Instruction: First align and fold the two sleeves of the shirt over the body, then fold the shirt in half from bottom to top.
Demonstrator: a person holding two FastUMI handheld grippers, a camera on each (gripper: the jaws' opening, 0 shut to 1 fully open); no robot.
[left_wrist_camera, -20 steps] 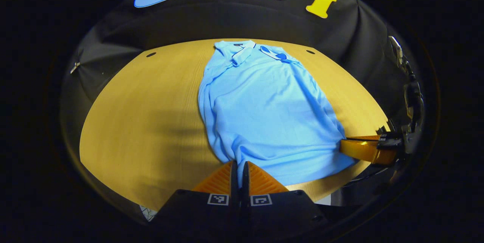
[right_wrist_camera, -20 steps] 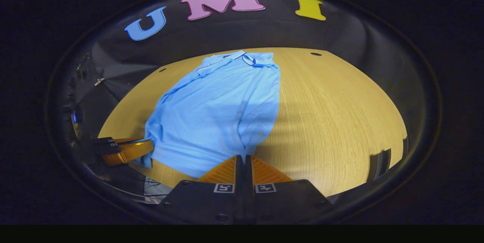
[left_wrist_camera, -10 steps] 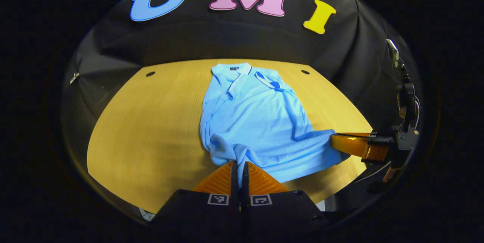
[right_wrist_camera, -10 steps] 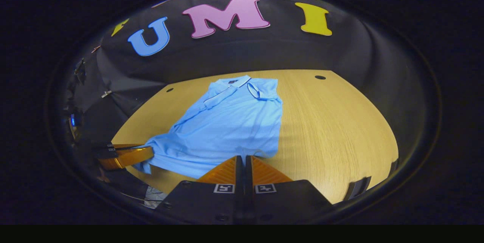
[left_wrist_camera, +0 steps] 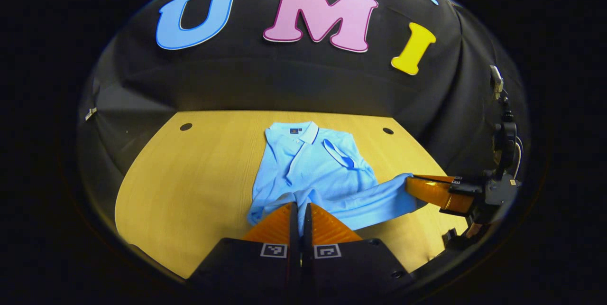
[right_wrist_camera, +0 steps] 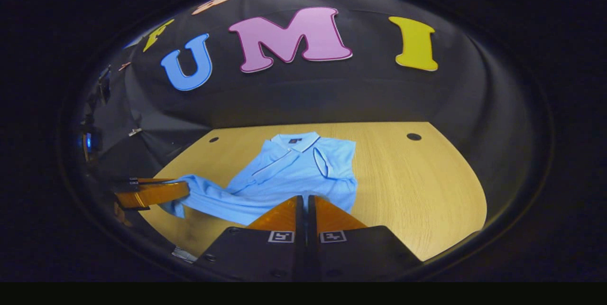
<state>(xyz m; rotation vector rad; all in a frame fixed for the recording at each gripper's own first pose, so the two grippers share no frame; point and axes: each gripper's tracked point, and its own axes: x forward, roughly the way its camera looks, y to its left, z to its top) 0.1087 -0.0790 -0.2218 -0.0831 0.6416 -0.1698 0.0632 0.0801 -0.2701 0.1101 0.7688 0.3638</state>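
A light blue polo shirt (left_wrist_camera: 313,167) lies on the wooden table (left_wrist_camera: 189,177), collar at the far side, both sleeves folded over the body. Its bottom hem is lifted off the table. My left gripper (left_wrist_camera: 299,206) is shut on the hem's left corner. My right gripper (right_wrist_camera: 303,198) is shut on the hem's right corner. In the left gripper view the right gripper (left_wrist_camera: 410,182) shows at the right, pinching that corner. In the right gripper view the left gripper (right_wrist_camera: 182,187) shows at the left, with the shirt (right_wrist_camera: 289,172) stretched between the two.
The table (right_wrist_camera: 417,186) has small dark round holes (left_wrist_camera: 186,126) (left_wrist_camera: 388,131) near its far corners. The booth's black cloth wall stands right behind the table's far edge. A camera rig on a stand (left_wrist_camera: 502,139) is at the right edge of the left gripper view.
Both grippers have risen and moved toward the collar, carrying the bottom hem up off the table. The shirt's lower half now hangs lifted and the flat part looks shorter.
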